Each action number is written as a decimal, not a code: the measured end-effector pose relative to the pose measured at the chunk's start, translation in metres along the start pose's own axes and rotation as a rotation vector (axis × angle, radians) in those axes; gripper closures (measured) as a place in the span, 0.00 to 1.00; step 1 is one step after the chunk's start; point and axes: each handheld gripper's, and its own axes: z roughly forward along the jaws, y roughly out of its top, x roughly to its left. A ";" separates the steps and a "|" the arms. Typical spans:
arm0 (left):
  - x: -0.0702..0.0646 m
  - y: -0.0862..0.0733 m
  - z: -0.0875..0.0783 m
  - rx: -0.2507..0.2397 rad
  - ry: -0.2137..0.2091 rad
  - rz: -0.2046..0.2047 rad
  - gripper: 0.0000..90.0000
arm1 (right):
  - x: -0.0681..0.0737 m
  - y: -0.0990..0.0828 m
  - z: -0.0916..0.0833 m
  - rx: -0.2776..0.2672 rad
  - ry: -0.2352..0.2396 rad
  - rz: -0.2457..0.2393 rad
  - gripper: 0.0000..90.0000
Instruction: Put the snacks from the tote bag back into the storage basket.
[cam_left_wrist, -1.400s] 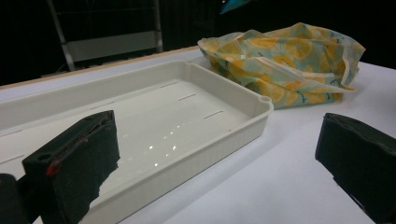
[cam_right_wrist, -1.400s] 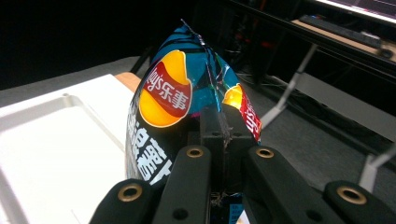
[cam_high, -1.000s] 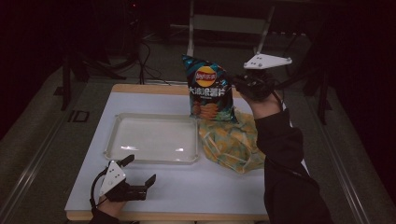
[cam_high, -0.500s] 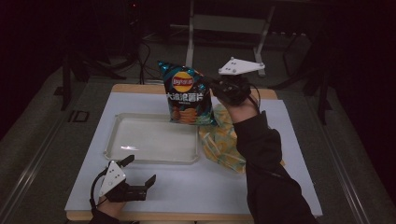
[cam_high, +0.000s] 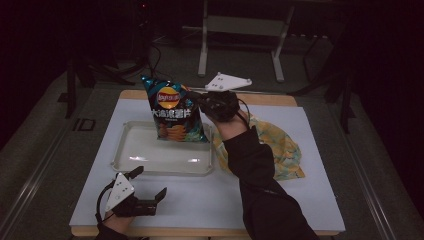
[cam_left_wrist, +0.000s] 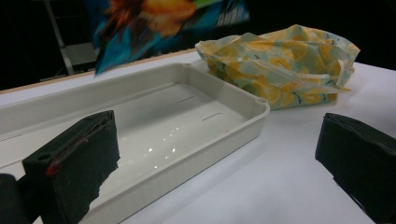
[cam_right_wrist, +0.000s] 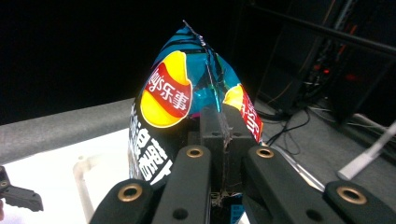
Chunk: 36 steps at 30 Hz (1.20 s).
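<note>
A blue bag of crisps (cam_high: 172, 112) with a red and yellow logo hangs upright over the white tray (cam_high: 135, 157), and my right gripper (cam_high: 199, 98) is shut on its top edge. In the right gripper view the jaws pinch the bag's crimped seam (cam_right_wrist: 223, 128). The bag's lower part (cam_left_wrist: 140, 23) looks blurred above the tray's far wall (cam_left_wrist: 140, 77) in the left gripper view. My left gripper (cam_high: 149, 184) rests open near the table's front edge, with its jaws wide apart and nothing between them.
A yellow lemon-print cloth bag (cam_high: 280, 147) lies crumpled on the white table (cam_high: 300, 200) right of the tray, also seen as a patterned bundle (cam_left_wrist: 285, 60) beyond the tray's corner. Stands and cables fill the dark floor behind the table.
My right gripper has carried the crisps bag leftward, from beside the cloth bag to above the tray. The left gripper has stayed put.
</note>
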 end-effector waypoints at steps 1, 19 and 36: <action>0.000 0.000 0.000 0.001 0.000 0.001 0.00 | 0.002 -0.003 0.004 0.002 0.009 0.000 1.00; 0.000 0.000 0.000 0.000 -0.005 0.002 0.00 | 0.018 -0.065 0.047 0.057 0.128 0.071 1.00; -0.001 0.000 0.000 0.003 -0.010 0.005 0.00 | 0.001 -0.102 0.052 0.141 0.073 0.111 1.00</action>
